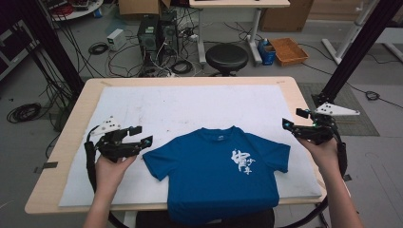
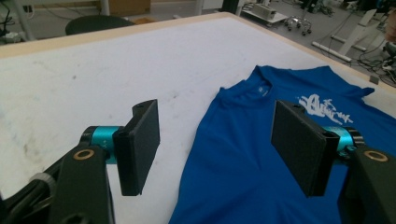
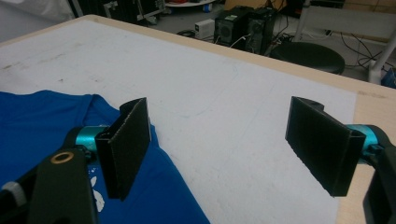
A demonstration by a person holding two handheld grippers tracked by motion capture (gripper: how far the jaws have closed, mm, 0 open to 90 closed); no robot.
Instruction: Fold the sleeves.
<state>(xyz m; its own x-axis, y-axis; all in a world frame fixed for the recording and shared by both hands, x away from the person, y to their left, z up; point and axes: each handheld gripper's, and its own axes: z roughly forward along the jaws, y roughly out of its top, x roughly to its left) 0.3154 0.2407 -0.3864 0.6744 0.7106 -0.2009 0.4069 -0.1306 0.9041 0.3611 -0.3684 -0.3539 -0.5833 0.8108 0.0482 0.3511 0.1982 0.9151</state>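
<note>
Blue T-shirt [image 1: 218, 173], hem cut off past table edge [image 1: 157, 207]

The white surface [image 1: 190, 102] lies bare beyond the blue T-shirt [image 1: 216, 175] — open room from edge to edge, nothing upright on it. The shirt lies flat, so a hand can pass over it freely. Either sleeve has bare surface beside it — the left gripper [image 1: 142, 135] and right gripper [image 1: 292, 118] hover there, fingers apart.
</note>
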